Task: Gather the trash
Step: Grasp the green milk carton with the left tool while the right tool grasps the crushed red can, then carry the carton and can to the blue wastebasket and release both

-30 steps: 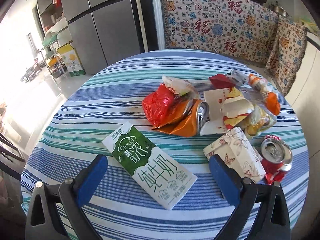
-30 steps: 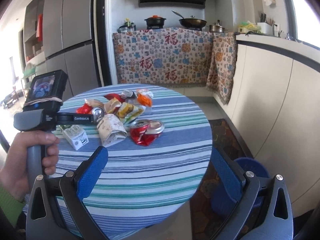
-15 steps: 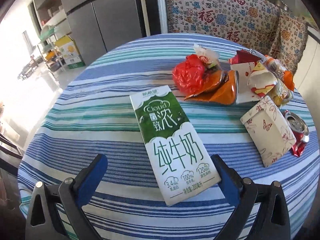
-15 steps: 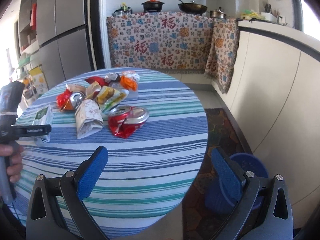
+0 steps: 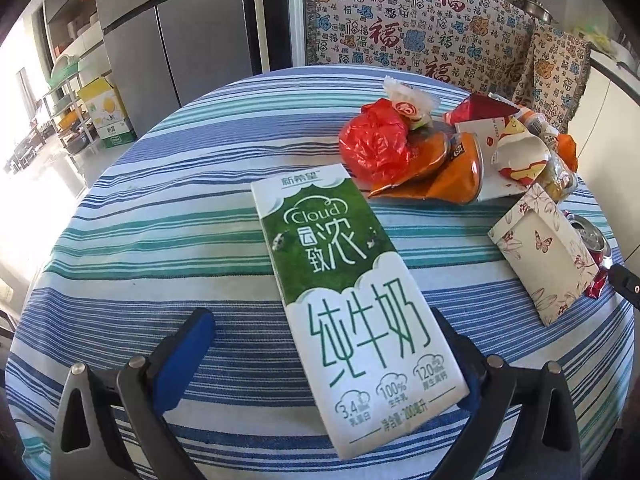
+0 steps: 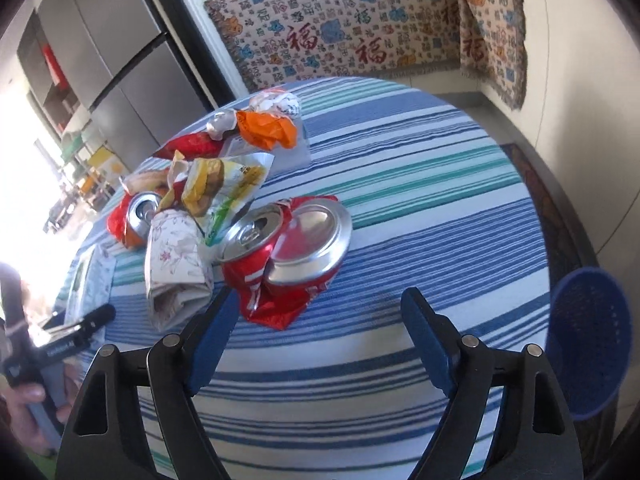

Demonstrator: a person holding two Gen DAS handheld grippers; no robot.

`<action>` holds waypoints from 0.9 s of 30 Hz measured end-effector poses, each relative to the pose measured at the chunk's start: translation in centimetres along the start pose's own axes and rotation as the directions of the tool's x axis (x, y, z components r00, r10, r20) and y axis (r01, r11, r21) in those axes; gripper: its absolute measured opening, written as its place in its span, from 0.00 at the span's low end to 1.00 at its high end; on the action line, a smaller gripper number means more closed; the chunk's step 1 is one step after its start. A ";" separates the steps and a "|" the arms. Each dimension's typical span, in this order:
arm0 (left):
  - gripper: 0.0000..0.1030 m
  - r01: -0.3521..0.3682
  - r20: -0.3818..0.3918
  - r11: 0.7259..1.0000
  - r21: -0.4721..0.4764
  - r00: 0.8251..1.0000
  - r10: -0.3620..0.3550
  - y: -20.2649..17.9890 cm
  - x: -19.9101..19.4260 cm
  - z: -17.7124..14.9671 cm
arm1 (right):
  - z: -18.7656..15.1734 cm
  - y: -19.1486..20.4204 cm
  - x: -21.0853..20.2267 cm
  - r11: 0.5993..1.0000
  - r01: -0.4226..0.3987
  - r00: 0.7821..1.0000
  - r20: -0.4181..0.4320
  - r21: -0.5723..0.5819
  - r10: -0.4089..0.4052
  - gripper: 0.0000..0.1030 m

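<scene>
The left gripper (image 5: 320, 354) was held wide around the carton (image 5: 348, 300). The right gripper (image 6: 316, 340) was spread wide before the can (image 6: 288, 248), near the tabletop's (image 6: 420, 208) edge.

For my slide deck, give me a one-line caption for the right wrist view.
Open right gripper nears a crushed red can beside wrappers on a striped table.

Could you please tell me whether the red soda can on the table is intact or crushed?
Crushed: the red can is folded, its two silver ends side by side, lying on the striped tablecloth.

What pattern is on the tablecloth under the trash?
Horizontal stripes in blue, teal and white on the tablecloth, clearest in the left wrist view.
</scene>
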State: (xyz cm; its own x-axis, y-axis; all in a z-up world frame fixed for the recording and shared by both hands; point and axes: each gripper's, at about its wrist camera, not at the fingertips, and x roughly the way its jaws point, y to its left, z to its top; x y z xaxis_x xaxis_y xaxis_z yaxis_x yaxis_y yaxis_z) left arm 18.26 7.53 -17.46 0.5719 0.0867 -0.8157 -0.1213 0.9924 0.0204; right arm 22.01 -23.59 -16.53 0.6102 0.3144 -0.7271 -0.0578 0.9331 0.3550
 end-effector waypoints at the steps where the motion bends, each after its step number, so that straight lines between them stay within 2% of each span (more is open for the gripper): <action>1: 1.00 0.000 -0.006 1.000 0.000 1.000 0.000 0.2 0.1 0.0 | 0.2 0.2 0.3 1.000 0.000 1.000 0.005 0.006 0.000 0.81; 4: 1.00 0.013 -0.033 1.000 0.008 0.999 -0.012 0.0 0.3 0.3 | 1.0 0.6 1.1 0.999 -0.020 1.000 0.004 0.043 0.020 0.77; 8: 0.99 0.070 0.025 0.998 0.001 0.997 -0.070 0.6 -0.6 0.7 | 1.5 1.2 1.7 0.996 -0.037 0.999 -0.003 0.079 0.037 0.70; 10: 0.95 0.088 0.038 0.996 0.024 0.995 -0.089 0.4 -0.8 1.1 | 1.8 1.4 2.1 0.994 -0.042 0.999 -0.003 0.098 0.042 0.66; 12: 0.75 0.106 0.022 0.993 0.041 0.994 -0.107 0.2 -0.4 1.4 | 2.1 1.1 2.3 0.990 -0.052 0.999 0.000 0.133 0.053 0.61; 13: 0.69 0.121 0.012 0.992 0.044 0.992 -0.122 0.1 -0.2 1.7 | 2.2 1.0 2.4 0.988 -0.056 0.998 0.000 0.145 0.056 0.55; 14: 0.60 0.126 0.005 0.991 0.047 0.992 -0.127 0.0 0.1 1.8 | 2.3 0.9 2.5 0.985 -0.064 0.998 0.002 0.160 0.065 0.40; 15: 0.50 0.119 0.013 0.991 0.056 0.993 -0.120 -0.2 0.1 1.7 | 2.3 0.8 2.3 0.982 -0.078 0.997 0.006 0.173 0.079 0.33; 20: 0.47 0.154 0.026 0.986 0.056 0.987 -0.156 0.0 -0.2 1.2 | 2.4 1.3 1.3 0.991 -0.068 0.998 0.015 0.117 0.067 0.26; 23: 0.47 0.178 0.019 0.983 0.055 0.984 -0.179 0.1 -0.5 0.5 | 2.0 1.4 0.4 0.993 -0.074 0.997 0.002 0.087 0.075 0.26; 27: 0.47 0.198 0.009 0.978 0.071 0.980 -0.199 -0.6 -0.9 0.1 | 1.4 0.1 0.1 0.991 -0.078 0.997 -0.009 0.105 0.080 0.30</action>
State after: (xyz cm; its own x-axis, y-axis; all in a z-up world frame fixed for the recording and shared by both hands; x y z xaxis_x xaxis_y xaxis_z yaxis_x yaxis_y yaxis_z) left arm 17.89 6.91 -16.72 0.5918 -0.1117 -0.7983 0.0522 0.9936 -0.1003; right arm 23.15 -23.71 -15.73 0.5963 0.3894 -0.7020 -0.0221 0.8821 0.4706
